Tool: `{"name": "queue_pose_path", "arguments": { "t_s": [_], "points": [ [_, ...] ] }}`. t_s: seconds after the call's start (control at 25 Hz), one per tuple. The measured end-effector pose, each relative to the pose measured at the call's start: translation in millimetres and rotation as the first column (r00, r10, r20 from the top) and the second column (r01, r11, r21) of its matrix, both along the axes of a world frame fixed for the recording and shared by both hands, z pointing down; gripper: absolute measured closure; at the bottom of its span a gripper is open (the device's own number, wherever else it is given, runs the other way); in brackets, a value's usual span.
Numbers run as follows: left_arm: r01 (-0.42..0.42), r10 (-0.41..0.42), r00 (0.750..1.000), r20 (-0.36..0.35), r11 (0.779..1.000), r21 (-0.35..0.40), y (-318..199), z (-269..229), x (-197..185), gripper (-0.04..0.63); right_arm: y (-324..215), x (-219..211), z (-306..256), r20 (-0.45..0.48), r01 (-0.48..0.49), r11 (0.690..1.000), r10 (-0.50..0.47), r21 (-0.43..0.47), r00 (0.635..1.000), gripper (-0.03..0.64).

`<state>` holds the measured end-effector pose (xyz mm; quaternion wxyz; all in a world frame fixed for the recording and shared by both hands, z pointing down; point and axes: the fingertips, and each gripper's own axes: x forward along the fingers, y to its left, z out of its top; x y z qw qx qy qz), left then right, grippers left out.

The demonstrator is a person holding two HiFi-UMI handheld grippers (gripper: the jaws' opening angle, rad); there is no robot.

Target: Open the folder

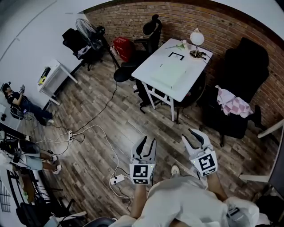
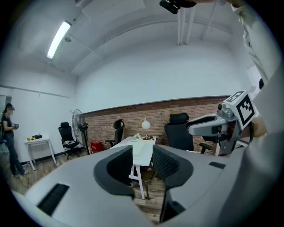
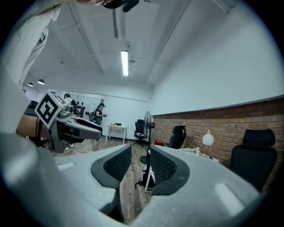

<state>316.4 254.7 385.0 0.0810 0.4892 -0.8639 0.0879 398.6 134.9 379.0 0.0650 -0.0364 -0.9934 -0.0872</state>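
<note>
You stand in a loft-style office: brick wall (image 1: 177,13) at 12 o'clock, white desk (image 1: 168,73) with lamp (image 1: 197,37) at 1, swivel chairs (image 1: 151,27) and standing fan (image 1: 85,27) toward 11, cables (image 1: 116,165) trailing across wood flooring (image 1: 111,106).

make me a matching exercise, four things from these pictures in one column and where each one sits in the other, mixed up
Things:
1. folder
2. lamp
3. pink checked cloth
4. red bag

Places:
A. draped over a black chair
B. low against the brick wall, near the fan
C. lying flat in the middle of the white table
D. standing at the table's far end, by the wall

Pairs: 1-C, 2-D, 3-A, 4-B
</note>
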Motion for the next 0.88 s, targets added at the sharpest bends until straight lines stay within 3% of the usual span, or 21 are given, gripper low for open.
{"name": "queue_pose_path", "arguments": {
  "t_s": [0.4,0.56,0.72,0.88],
  "points": [
    [0.037,-0.037,0.999,0.005,0.999,-0.02,-34.5,0.1,-17.4,0.454,-37.2,-26.4,2.7,0.012,0.044,0.999,-0.043,-0.019,0.999,0.492],
    [0.042,-0.042,0.999,0.01,0.999,-0.025,-40.6,-0.4,-22.5,0.454,-41.7,-31.7,5.6,-0.012,0.027,0.997,-0.028,-0.078,1.0,0.492],
    [0.044,-0.043,0.999,0.01,0.999,-0.023,-44.7,-0.5,-26.1,0.454,-46.3,-38.0,4.7,0.018,0.052,0.998,-0.052,-0.028,0.998,0.492],
    [0.042,-0.041,0.999,0.014,0.999,-0.022,-49.5,0.8,-35.0,0.454,-50.3,-45.3,5.8,0.009,0.038,0.998,-0.037,-0.053,0.999,0.492]
  ]
}}
